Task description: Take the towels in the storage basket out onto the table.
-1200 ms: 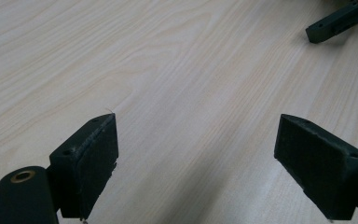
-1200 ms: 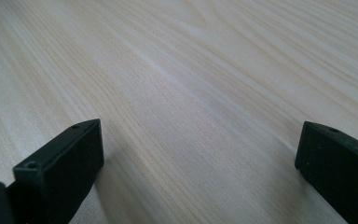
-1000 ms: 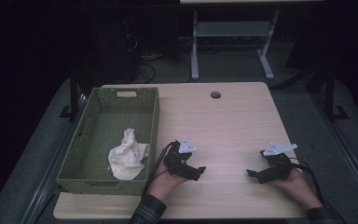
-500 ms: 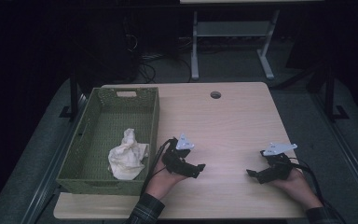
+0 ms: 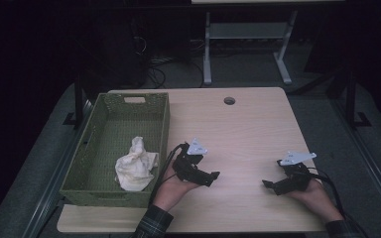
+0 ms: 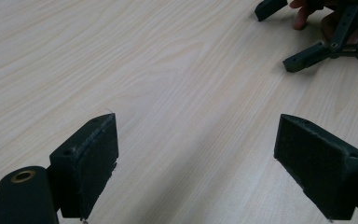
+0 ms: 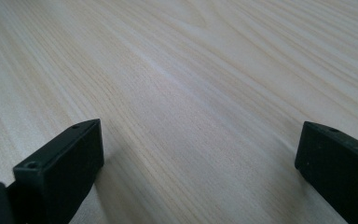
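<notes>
A crumpled cream cloth (image 5: 135, 165) lies in the near end of a green woven basket (image 5: 110, 128) at the table's left. My left gripper (image 5: 212, 178) rests low over the wood just right of the basket, jaws wide apart and pointing right; its own view (image 6: 200, 163) has bare wood between the pads. My right gripper (image 5: 269, 185) sits near the front right, pointing left toward the other, also open with nothing between its jaws (image 7: 200, 172). In the left gripper view the right gripper (image 6: 284, 32) and a hand's fingers (image 6: 307, 11) appear at the top right.
The light wooden table (image 5: 243, 129) has a round cable hole (image 5: 229, 100) near its far edge. A white desk frame (image 5: 243, 49) stands on the dark floor beyond. Cables trail from both grippers toward the front edge.
</notes>
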